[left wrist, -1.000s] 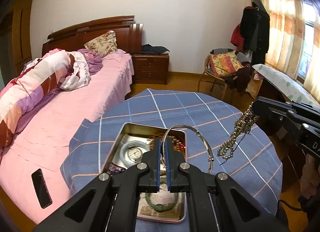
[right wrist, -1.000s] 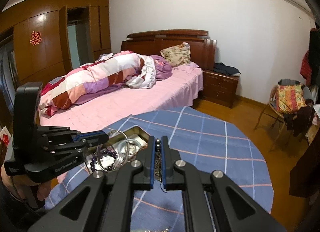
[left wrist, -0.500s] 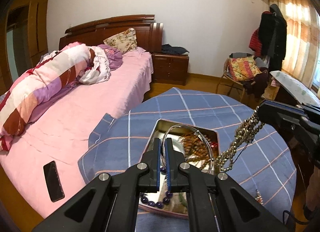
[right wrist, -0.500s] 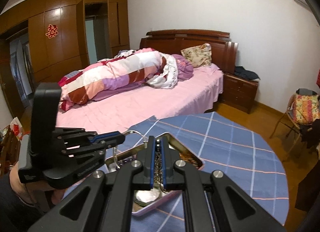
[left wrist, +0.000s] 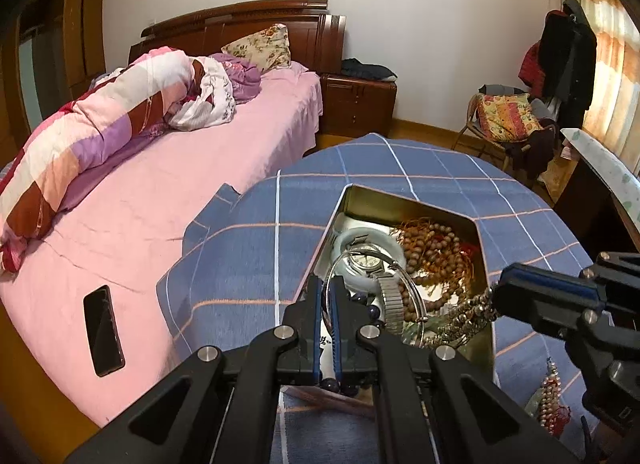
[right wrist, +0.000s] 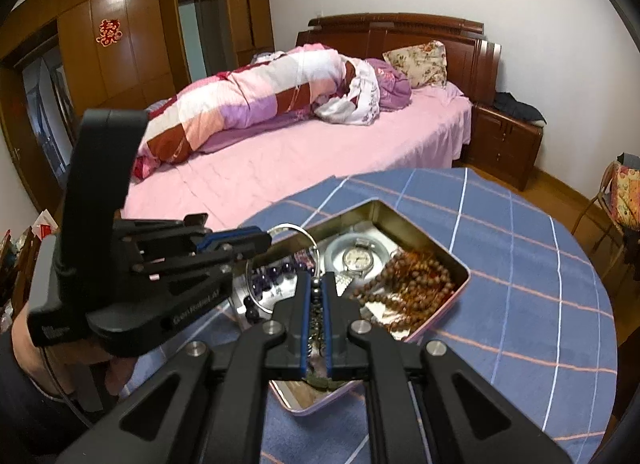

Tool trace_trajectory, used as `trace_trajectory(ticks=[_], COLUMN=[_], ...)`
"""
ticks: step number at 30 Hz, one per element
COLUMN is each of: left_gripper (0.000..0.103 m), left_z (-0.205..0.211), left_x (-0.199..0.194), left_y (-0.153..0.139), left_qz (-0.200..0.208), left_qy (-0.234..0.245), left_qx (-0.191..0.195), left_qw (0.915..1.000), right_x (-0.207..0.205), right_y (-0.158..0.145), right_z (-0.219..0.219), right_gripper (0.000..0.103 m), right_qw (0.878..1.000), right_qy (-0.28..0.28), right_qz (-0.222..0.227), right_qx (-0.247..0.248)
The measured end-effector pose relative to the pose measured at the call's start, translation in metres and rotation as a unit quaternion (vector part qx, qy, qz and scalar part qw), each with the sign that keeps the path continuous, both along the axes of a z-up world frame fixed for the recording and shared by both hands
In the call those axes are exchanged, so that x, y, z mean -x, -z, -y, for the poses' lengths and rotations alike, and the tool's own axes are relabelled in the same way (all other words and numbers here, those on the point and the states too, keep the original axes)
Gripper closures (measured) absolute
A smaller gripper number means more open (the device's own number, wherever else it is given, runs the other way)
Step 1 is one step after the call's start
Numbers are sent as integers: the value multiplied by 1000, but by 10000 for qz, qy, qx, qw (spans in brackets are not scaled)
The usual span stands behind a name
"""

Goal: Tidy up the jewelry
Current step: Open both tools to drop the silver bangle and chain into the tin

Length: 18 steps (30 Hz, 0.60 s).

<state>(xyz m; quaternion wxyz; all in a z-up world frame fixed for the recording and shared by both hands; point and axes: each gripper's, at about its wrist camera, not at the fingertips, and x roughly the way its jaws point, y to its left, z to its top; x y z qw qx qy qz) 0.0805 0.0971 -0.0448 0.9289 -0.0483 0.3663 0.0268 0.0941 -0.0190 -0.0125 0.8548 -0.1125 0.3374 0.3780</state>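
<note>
A metal tin (left wrist: 412,205) (right wrist: 460,264) sits on the blue checked table and holds a watch (left wrist: 366,262) (right wrist: 358,258), brown bead strands (left wrist: 436,248) (right wrist: 408,282), a pale jade bangle (left wrist: 352,238) and purple beads (right wrist: 276,274). My left gripper (left wrist: 327,284) (right wrist: 260,240) is shut on a thin silver bangle (left wrist: 412,288) (right wrist: 310,238) held over the tin. My right gripper (right wrist: 316,284) (left wrist: 500,288) is shut on a grey bead chain (left wrist: 460,314) (right wrist: 316,320) whose lower end hangs into the tin.
A pink bed (left wrist: 160,191) with a rolled quilt lies left of the table, with a black phone (left wrist: 102,330) on it. A red beaded piece (left wrist: 550,396) lies on the cloth at the right. A chair with cushions (left wrist: 504,123) stands behind.
Both grippers have come down and closer over the tin. The bead chain, which hung in the air, now reaches into the tin, and the silver bangle sits lower above the watch.
</note>
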Motion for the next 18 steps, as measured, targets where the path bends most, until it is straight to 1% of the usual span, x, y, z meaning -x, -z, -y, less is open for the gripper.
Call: trace_trajectory(ticks=[6,8,9,10,11,12,13,14,15,18], left_gripper=[99,97,97,96,90,78,72,58,48,47], left_z=[1,2,2,2,2,1,1,1,1,1], left_x=[-3,-2,-1,-1,-2,0,2,3,6,11], left_y=[6,9,9,10,10,9,8,7,5,1], left_qz=[-116,-191,-204,-221,-238,-228,-179,-141,-84,17], left_qy=[-19,18,5,-6,-26,-97,-127,-143,-179,-227], left_qx=[3,3,10,20,23,8,13,29,57,98], left_qw=[9999,9998,9998,9998,9997,9997,9998,9998,9998,9997], right_x=[-1,-3,-3,-4,-3,-3,-4,-4,-3,-3], right_y=[14,24,29,31,32,32,31,29,28,24], right_z=[-3,-4,-3,0,4,9,16,23,26,49], right_gripper=[95,95,93,79,67,50,50,50,50,50], right_qw=[9997,9989,9985,9984,9984,9985,9986,9985,9985,9978], right_qy=[-15,-54,-77,-24,34,80,146,217,259,462], right_qz=[-162,-335,-428,-446,-442,-456,-470,-464,-449,-480], right_qx=[198,313,342,353,342,281,214,192,177,66])
